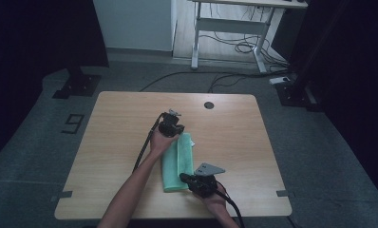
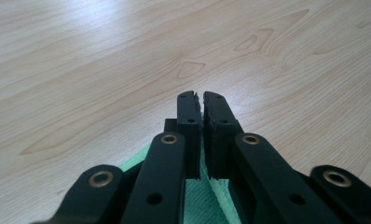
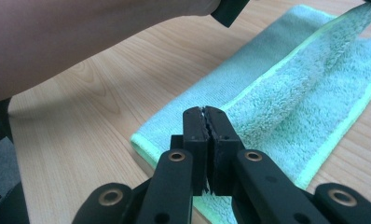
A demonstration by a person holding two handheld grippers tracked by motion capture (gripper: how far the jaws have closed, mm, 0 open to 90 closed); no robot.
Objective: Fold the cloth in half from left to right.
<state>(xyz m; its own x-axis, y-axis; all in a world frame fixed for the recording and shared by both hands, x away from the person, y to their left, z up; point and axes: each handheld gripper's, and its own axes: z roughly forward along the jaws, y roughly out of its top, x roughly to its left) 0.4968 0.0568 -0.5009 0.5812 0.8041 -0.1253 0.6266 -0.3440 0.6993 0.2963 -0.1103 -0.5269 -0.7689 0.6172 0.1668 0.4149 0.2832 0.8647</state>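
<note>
Folded green terry-cloth towel (image 1: 177, 162) lies lengthwise mid-table on the pale wooden table (image 1: 116, 123). Left gripper (image 1: 171, 124) sits at its far end, jaws pinched on the cloth edge (green shows between them). Right gripper (image 1: 193, 179) holds the near corner, jaws pressed together on the towel. Left forearm (image 1: 130, 190) reaches diagonally forward.

Mint-green towel (image 1: 177, 161) with lighter green edging on pale wood-grain table (image 1: 120, 123).
</note>
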